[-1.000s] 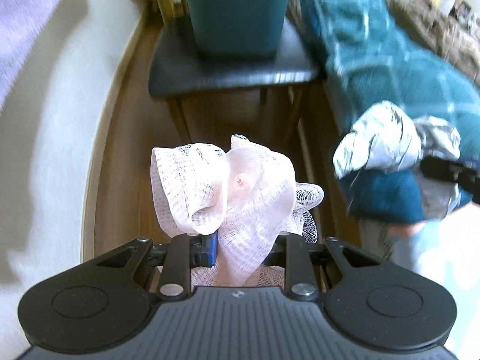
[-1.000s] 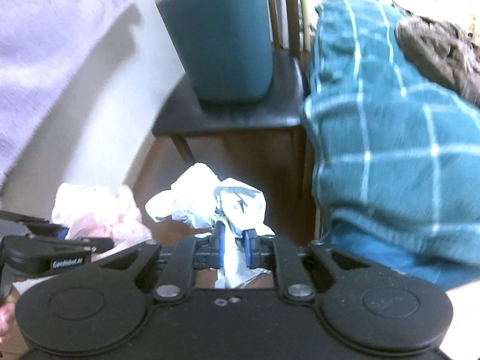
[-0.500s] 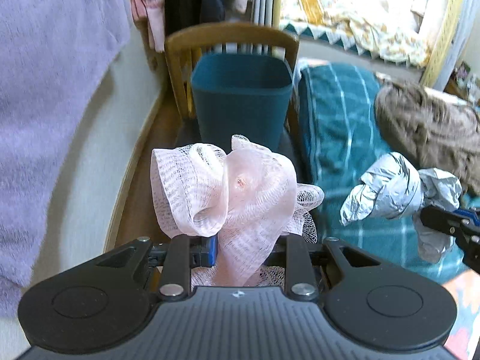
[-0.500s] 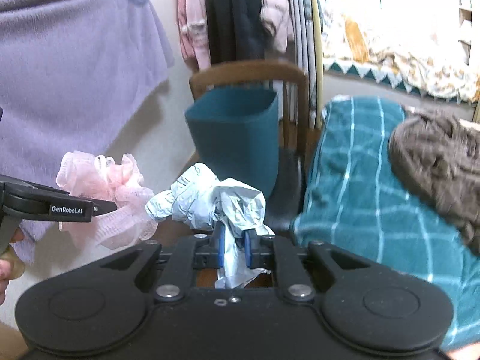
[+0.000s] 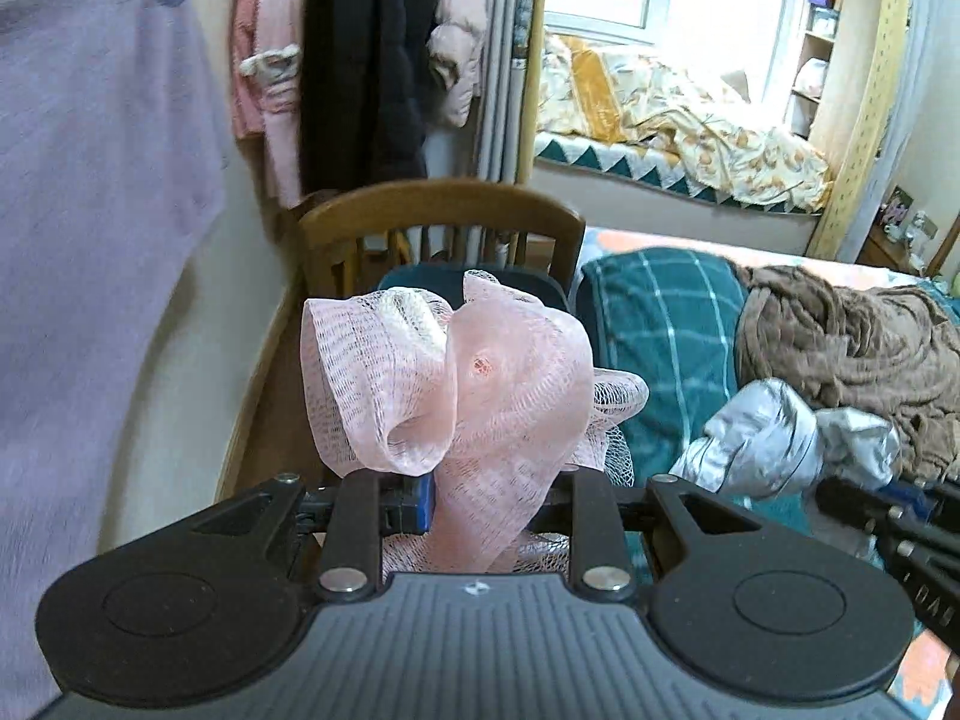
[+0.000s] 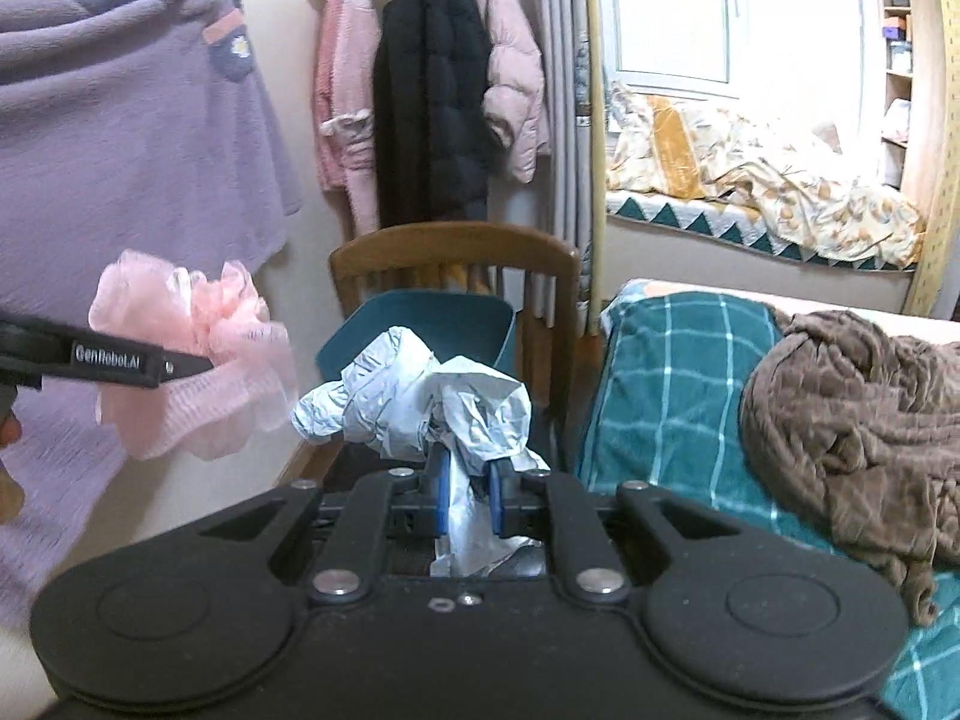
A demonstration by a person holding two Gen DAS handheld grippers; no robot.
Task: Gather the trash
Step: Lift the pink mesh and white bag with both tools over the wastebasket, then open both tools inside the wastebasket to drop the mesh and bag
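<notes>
We count two grippers, each holding one piece of trash. Nearest in the left wrist view, the left gripper (image 5: 480,501) has its blue-padded fingers closed on one pink mesh puff (image 5: 456,384), a soft, ruffled netting that bulges above the jaws and blocks most of the view ahead. In the right wrist view, the right gripper (image 6: 468,495) is pinched nearly shut on one crumpled sheet of grey-white paper (image 6: 420,399), creased and balled, with a tail hanging down between the blue pads. The side of the left gripper's finger, seen from the right, carries the only legible writing: "GenRobot.AI".

Beyond both grippers we note one teal plastic bin (image 6: 420,330), square-mouthed and smooth-walled, standing on the seat of one wooden chair (image 6: 453,246) with a curved top rail and spindles. The paper is held in front of the bin's mouth; the puff is held to its left, in the air.

Right of the chair lies one teal blanket (image 6: 672,372) with a pale grid pattern, and on it one brown knitted throw (image 6: 858,420), bunched. On the wall to the left hangs one purple fleece garment (image 6: 132,138). Further back hang pink coats and one black quilted coat (image 6: 426,96). Farthest, a window seat carries one yellow patterned quilt (image 6: 762,192).
</notes>
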